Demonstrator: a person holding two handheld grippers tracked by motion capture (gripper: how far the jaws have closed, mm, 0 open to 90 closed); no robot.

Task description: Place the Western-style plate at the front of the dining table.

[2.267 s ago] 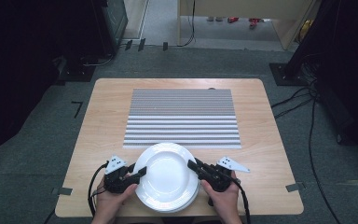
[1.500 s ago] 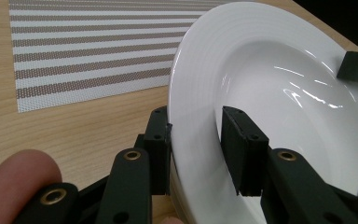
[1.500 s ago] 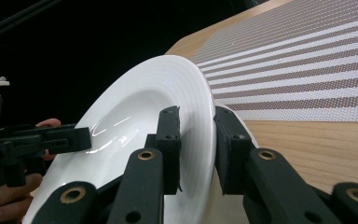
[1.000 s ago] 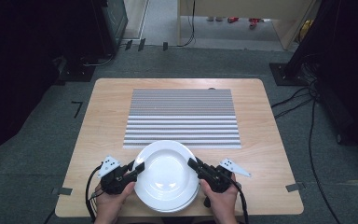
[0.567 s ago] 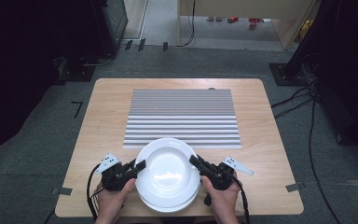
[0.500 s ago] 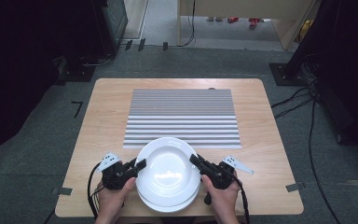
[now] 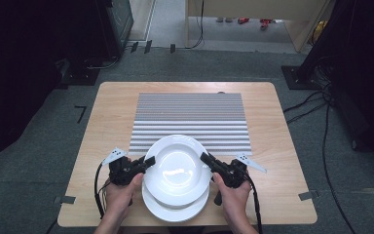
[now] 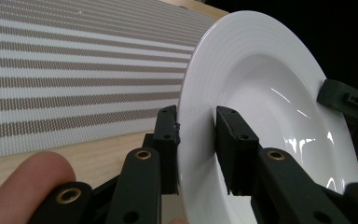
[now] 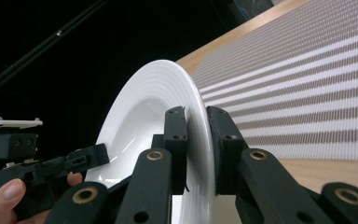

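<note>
White upper plate (image 7: 177, 168) is held at both sides: left gripper (image 7: 147, 161) pinches its left rim, right gripper (image 7: 205, 158) its right, over the lower plate (image 7: 175, 208). It has shifted forward onto the striped mat's (image 7: 190, 114) edge.

Glossy ceramic plate (image 7: 177, 165), woven mat (image 7: 191, 119), wood table (image 7: 282, 146).

High view looks down; both gripper views face inward, sharing the plate (image 7: 177, 163).
</note>
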